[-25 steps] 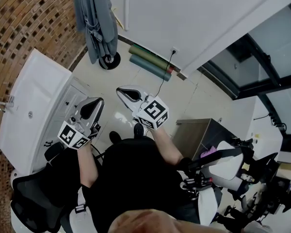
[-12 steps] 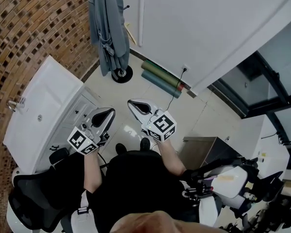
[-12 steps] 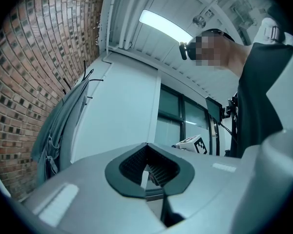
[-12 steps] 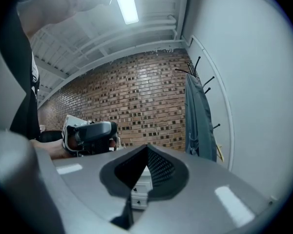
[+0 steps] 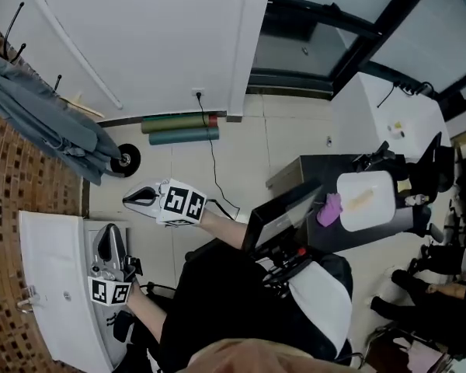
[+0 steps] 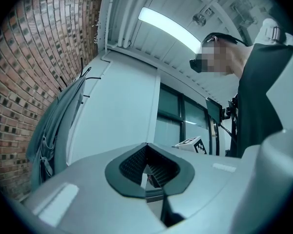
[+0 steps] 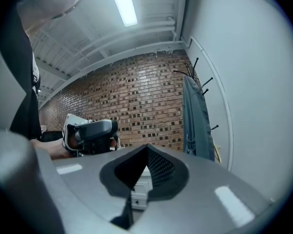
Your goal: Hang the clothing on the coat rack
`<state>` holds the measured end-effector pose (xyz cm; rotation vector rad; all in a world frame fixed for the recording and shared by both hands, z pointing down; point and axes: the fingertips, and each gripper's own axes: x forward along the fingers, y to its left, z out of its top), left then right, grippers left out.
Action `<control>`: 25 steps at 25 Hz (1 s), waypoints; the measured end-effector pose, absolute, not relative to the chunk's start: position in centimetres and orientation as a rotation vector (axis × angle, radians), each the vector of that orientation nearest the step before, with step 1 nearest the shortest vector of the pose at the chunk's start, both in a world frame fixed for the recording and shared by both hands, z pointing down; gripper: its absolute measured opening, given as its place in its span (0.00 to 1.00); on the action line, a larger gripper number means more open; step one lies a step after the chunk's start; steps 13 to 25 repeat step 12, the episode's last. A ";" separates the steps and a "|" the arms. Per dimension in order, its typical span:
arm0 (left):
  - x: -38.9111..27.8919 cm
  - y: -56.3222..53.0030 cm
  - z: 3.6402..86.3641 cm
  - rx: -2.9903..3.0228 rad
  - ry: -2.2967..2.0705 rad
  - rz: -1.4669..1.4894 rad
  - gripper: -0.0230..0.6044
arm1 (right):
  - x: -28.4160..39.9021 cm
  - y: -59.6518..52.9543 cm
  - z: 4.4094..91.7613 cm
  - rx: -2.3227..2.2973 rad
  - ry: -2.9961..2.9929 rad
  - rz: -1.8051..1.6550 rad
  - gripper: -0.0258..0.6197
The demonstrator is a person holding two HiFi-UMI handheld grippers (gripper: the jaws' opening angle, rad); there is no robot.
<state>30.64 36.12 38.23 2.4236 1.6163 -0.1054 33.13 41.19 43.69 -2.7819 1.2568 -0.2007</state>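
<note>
A grey garment (image 5: 50,127) hangs from the hooks of the coat rack (image 5: 127,160) by the brick wall, at the head view's upper left. It also shows as a long grey drape in the left gripper view (image 6: 53,130) and in the right gripper view (image 7: 195,121). My left gripper (image 5: 109,230) is over the white cabinet, shut and empty (image 6: 147,172). My right gripper (image 5: 129,199) points left toward the rack's base, shut with nothing in it (image 7: 145,167). Both are well clear of the garment.
A white cabinet (image 5: 50,286) stands against the brick wall at lower left. Two rolled mats (image 5: 179,129) lie along the white wall. A dark desk (image 5: 295,177) with a screen (image 5: 283,216) and chairs fills the right side. A cable (image 5: 213,162) crosses the floor.
The head view has swung round, so the rack and garment now lie at upper left. The left gripper has dropped back over the cabinet and the right one now points left. Both stay shut.
</note>
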 end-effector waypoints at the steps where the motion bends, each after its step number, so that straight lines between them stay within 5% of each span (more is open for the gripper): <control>1: 30.6 36.6 38.1 2.421 1.625 -0.113 0.04 | 33.1 41.6 43.5 -2.786 1.256 -0.192 0.04; 12: 31.6 46.4 37.4 2.291 1.844 -0.043 0.04 | 32.9 52.4 42.6 -2.834 0.965 -0.108 0.04; 25: 31.6 46.4 37.4 2.291 1.844 -0.043 0.04 | 32.9 52.4 42.6 -2.834 0.965 -0.108 0.04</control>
